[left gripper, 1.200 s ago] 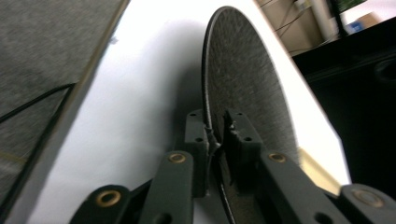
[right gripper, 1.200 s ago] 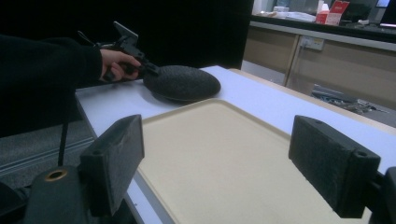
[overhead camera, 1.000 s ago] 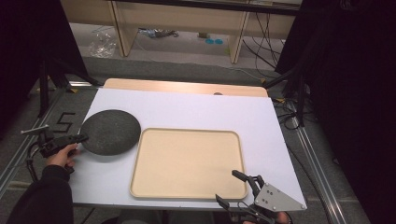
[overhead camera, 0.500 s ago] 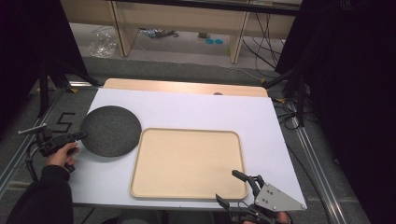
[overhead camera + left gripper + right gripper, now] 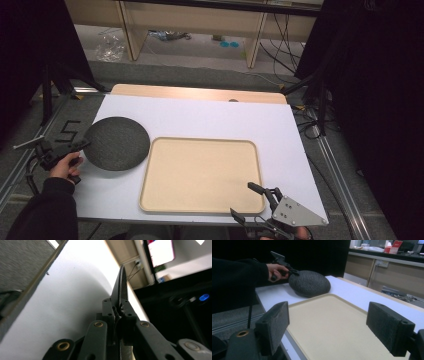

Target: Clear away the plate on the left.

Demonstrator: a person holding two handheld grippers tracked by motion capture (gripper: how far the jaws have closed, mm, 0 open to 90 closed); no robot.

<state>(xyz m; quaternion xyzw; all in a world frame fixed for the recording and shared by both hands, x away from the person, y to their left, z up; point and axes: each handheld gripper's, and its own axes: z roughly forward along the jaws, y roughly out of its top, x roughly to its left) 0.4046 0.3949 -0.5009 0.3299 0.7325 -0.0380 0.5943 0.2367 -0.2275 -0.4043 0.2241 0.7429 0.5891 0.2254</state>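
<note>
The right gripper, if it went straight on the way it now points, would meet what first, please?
Probably the beige tray, which lies directly ahead between and below its open jaws; beyond it sits the dark round plate. Height over the tray is unclear.

One dark round plate (image 5: 116,143), one beige tray (image 5: 202,175), and two grippers: left (image 5: 80,145), right (image 5: 248,200).
</note>
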